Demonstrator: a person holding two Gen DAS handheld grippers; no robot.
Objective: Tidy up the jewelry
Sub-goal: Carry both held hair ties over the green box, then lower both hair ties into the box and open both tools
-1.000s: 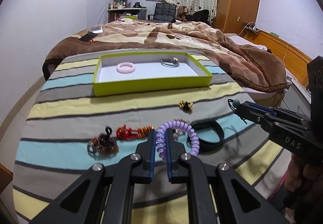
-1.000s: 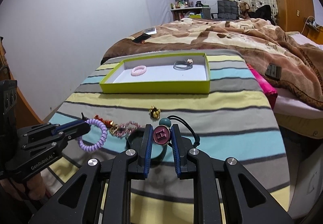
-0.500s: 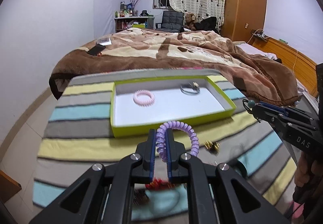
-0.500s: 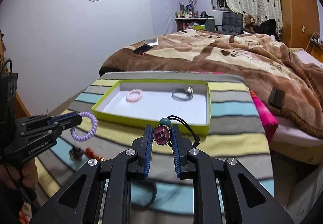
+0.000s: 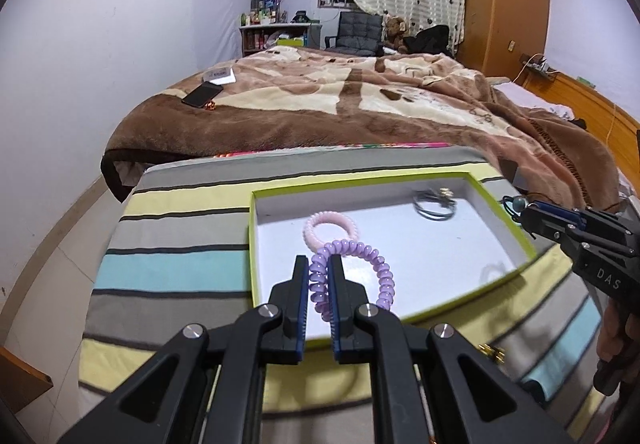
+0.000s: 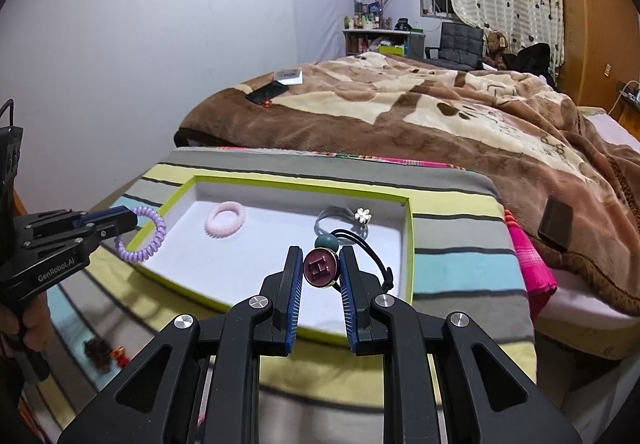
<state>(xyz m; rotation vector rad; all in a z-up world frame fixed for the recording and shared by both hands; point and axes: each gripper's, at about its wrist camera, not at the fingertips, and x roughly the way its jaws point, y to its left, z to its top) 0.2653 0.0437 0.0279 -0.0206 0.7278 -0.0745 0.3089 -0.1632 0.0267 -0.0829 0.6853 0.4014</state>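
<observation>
Jewelry is being carried in both tools above the lime-edged tray [image 5: 516,236] on the striped cloth [image 5: 176,219]. Clamped in the left gripper [image 5: 319,268] is a purple coil band [image 5: 376,264], its loop hanging toward three o'clock. The right gripper [image 6: 320,260] is clamped on a maroon button hair tie [image 6: 321,268] with a teal bead at twelve o'clock. Inside the tray lie a pink coil band [image 6: 225,219] and, toward three o'clock of it, a grey band with a flower charm [image 6: 340,222].
</observation>
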